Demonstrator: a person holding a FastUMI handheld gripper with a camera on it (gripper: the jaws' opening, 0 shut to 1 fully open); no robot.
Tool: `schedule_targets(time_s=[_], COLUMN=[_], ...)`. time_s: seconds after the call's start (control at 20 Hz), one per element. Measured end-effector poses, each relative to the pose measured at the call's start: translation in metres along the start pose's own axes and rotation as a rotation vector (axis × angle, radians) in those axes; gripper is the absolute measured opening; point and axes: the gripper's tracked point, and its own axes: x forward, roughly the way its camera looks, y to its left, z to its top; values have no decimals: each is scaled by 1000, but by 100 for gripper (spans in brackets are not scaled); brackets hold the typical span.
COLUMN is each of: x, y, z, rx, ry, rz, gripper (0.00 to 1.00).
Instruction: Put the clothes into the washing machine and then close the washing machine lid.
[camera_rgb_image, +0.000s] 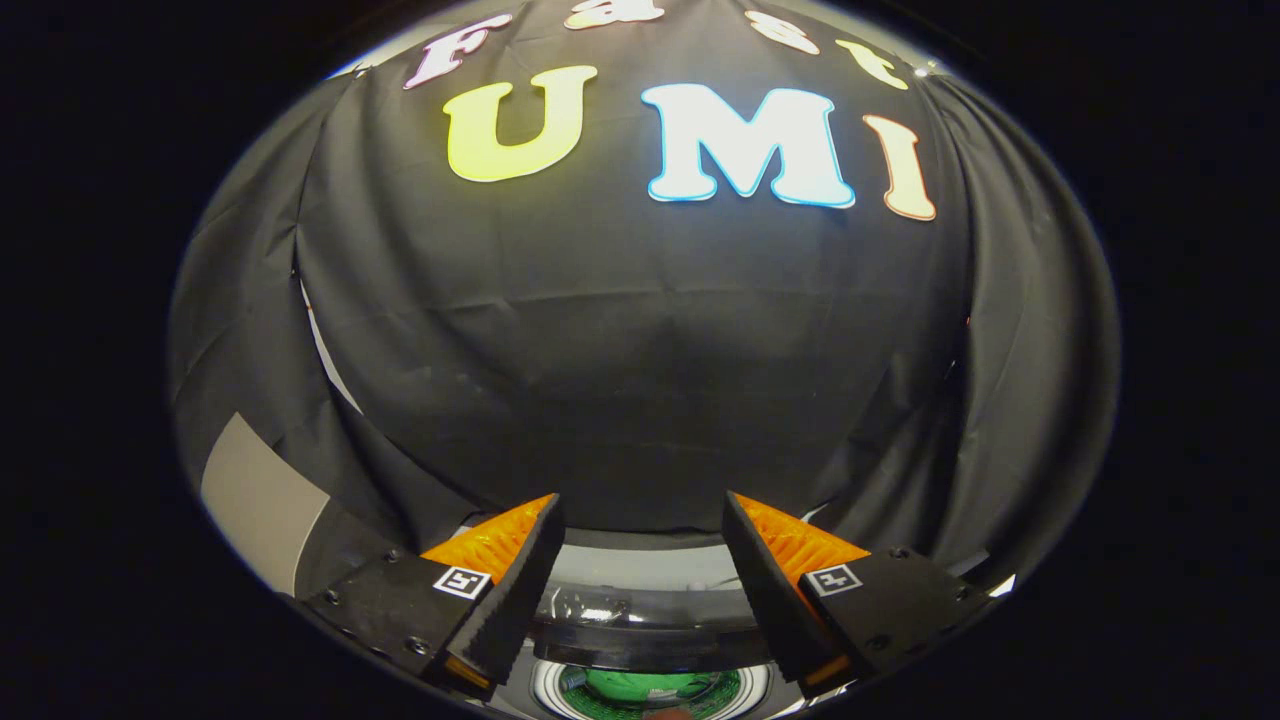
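My gripper is open, with a wide gap and nothing between its fingers. Below and between the fingers is the top of the washing machine, a small white appliance. Its dark see-through lid stands raised at the back of the round opening. Down in the drum lies something green, with a small reddish patch beside it; I cannot tell whether it is cloth. The fingers hover above the machine and touch nothing.
The booth's black cloth wall hangs straight ahead, close behind the machine. A grey panel shows at the lower left, beside the left finger.
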Motion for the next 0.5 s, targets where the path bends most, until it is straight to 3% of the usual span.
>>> schedule_targets(time_s=[0.5], x=[5], y=[-3], z=[-12], rx=[-6], ry=[29], rz=[8], gripper=[97])
